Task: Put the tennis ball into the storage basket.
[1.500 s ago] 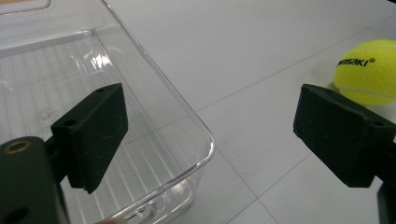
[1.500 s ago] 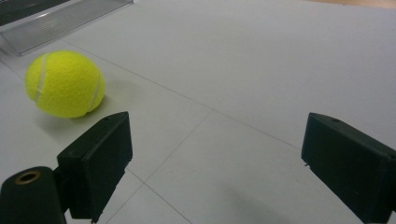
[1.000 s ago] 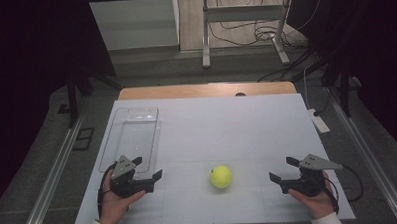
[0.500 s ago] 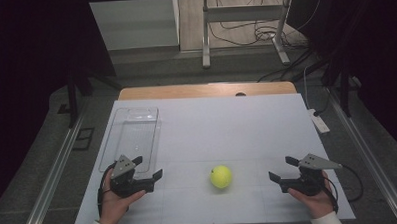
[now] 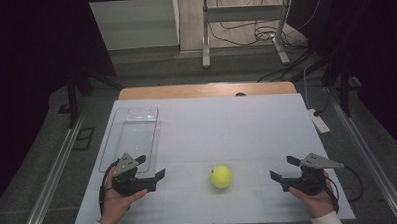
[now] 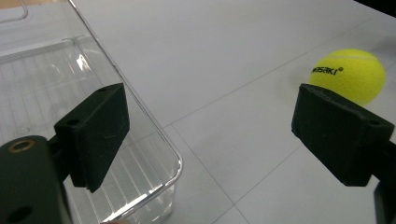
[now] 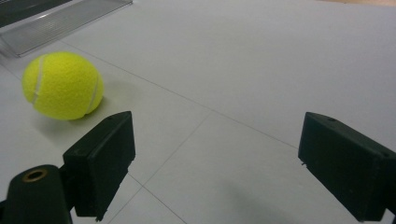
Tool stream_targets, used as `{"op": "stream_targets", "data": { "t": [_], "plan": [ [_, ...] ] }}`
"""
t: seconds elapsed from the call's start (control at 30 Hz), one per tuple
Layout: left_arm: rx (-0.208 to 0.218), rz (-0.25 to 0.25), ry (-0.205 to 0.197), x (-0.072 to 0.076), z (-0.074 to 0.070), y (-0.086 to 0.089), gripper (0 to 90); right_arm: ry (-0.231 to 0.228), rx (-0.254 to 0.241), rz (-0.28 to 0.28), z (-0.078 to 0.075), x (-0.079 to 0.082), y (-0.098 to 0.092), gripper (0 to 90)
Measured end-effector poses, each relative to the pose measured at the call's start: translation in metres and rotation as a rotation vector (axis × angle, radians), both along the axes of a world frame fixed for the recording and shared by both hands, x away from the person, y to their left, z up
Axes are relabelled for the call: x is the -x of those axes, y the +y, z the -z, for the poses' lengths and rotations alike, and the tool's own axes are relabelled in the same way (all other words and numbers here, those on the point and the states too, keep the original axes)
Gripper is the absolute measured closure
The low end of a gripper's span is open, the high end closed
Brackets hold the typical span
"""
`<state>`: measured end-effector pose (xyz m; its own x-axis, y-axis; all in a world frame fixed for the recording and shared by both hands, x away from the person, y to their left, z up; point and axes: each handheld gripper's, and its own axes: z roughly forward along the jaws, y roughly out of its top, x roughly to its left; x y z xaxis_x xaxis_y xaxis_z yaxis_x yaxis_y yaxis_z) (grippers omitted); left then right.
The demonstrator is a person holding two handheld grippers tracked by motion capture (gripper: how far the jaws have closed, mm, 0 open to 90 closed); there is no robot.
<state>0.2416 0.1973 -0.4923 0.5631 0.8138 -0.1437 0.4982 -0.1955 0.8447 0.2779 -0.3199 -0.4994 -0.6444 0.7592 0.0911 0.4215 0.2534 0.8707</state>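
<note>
Two hand-held grippers, jaws spread, one tennis ball between them on a white table.

Left gripper (image 5: 151,166): jaws wide apart, nothing held; its left finger (image 6: 93,135) sits over the near corner of a clear plastic tray (image 5: 132,137), though contact is hard to judge. Right gripper (image 5: 284,168): jaws likewise released and empty. Tennis ball (image 5: 221,176): yellow, resting on the table (image 5: 227,126) ahead of both sets of fingertips, just past the left gripper's right finger (image 6: 343,135), clear of the right gripper. Tray extends farther back.
</note>
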Motion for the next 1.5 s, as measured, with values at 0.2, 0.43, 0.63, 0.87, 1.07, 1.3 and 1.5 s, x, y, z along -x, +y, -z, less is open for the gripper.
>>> {"op": "stream_targets", "data": {
  "t": [0.2, 0.43, 0.63, 0.87, 1.07, 1.3, 1.5],
  "plan": [
    [0.006, 0.021, 0.010, 0.000, -0.005, -0.003, 12.5, 0.002, 0.001, 0.007, 0.000, -0.001, -0.001, 11.0],
    [0.028, 0.035, 0.015, -0.002, -0.012, -0.007, 12.4, 0.000, -0.001, 0.009, 0.001, -0.001, 0.001, 11.1],
    [0.032, 0.042, 0.014, -0.005, -0.017, -0.011, 12.4, 0.002, 0.001, 0.010, 0.002, -0.002, -0.001, 11.1],
    [0.035, 0.061, 0.019, -0.005, -0.021, -0.016, 12.4, 0.000, 0.007, 0.011, 0.002, -0.002, -0.001, 11.1],
    [0.033, 0.075, 0.024, -0.006, -0.024, -0.021, 12.5, 0.001, 0.008, 0.009, 0.002, -0.003, 0.000, 11.1],
    [0.036, 0.097, 0.033, -0.010, -0.030, -0.027, 12.5, 0.004, 0.011, 0.011, 0.003, -0.004, -0.001, 11.1],
    [0.036, 0.112, 0.028, -0.011, -0.034, -0.030, 12.7, 0.005, 0.015, 0.015, 0.003, -0.004, -0.002, 11.1]
  ]
}}
